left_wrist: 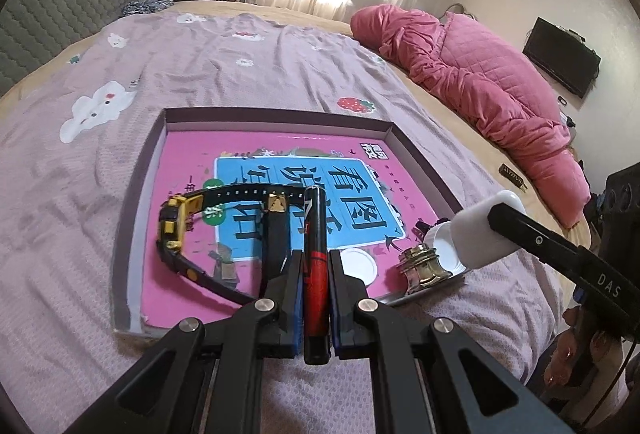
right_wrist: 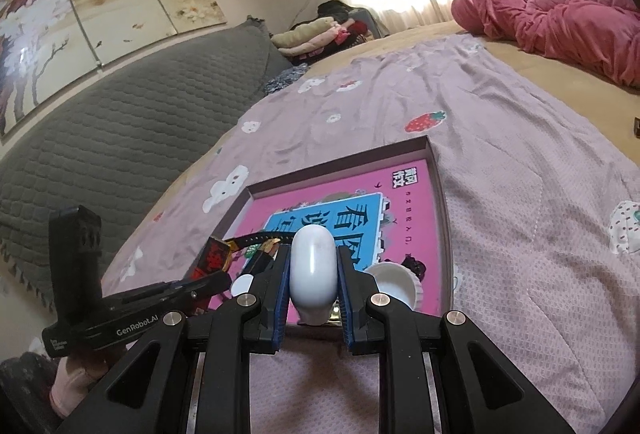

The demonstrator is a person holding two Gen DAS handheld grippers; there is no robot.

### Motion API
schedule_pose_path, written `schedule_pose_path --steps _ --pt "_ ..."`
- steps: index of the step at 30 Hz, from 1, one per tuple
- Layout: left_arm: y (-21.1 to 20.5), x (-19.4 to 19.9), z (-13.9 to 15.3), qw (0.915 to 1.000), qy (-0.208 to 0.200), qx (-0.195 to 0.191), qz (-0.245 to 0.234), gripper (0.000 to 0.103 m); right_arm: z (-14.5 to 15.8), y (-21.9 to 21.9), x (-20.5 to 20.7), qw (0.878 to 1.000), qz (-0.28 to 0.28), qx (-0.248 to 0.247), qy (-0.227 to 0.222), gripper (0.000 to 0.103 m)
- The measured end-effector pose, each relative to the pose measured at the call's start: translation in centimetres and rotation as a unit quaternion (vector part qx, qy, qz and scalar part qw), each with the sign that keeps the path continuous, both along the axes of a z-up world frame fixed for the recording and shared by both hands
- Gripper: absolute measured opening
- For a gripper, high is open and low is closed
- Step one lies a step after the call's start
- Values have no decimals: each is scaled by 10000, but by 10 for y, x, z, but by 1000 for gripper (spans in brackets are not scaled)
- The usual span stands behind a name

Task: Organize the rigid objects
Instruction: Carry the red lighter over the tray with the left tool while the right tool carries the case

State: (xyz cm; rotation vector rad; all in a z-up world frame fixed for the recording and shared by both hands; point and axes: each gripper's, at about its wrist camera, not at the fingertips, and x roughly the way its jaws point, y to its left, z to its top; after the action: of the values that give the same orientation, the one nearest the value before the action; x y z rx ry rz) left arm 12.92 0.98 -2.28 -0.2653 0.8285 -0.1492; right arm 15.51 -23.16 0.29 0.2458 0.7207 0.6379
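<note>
Left gripper point(left_wrist: 316, 274) pinched red-black pen point(left_wrist: 315, 234) low over near edge of tray point(left_wrist: 276, 114), beside watch point(left_wrist: 176, 222). Right gripper point(right_wrist: 313, 274) clamped white case point(right_wrist: 313, 266) above tray's near right part, near white dish point(right_wrist: 394, 284). Best practice: lower each level onto bare pink book point(left_wrist: 192, 154), release gently, avoid brass bell point(left_wrist: 420, 264).

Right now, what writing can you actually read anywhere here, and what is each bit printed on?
"看图" in big characters, upside down to the camera: pink book in the tray.
More characters below it: half hidden by the watch, not readable.
"DAS": right gripper arm, left wrist view.
"GenRobot.AI": left gripper body, right wrist view.
Black-and-red tube markings, small dark tag on the bed: too blurred.
</note>
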Motion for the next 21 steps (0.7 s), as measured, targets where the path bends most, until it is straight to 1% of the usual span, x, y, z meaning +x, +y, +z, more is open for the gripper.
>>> schedule_pose_path --steps 11,21 --pt "-10 7 -8 9997 105 -5 -212 10 -8 3 6 9999 -37 -66 123 22" --pt "-25 10 -13 9987 179 63 -464 10 -15 -2 10 9994 -222 -67 274 22"
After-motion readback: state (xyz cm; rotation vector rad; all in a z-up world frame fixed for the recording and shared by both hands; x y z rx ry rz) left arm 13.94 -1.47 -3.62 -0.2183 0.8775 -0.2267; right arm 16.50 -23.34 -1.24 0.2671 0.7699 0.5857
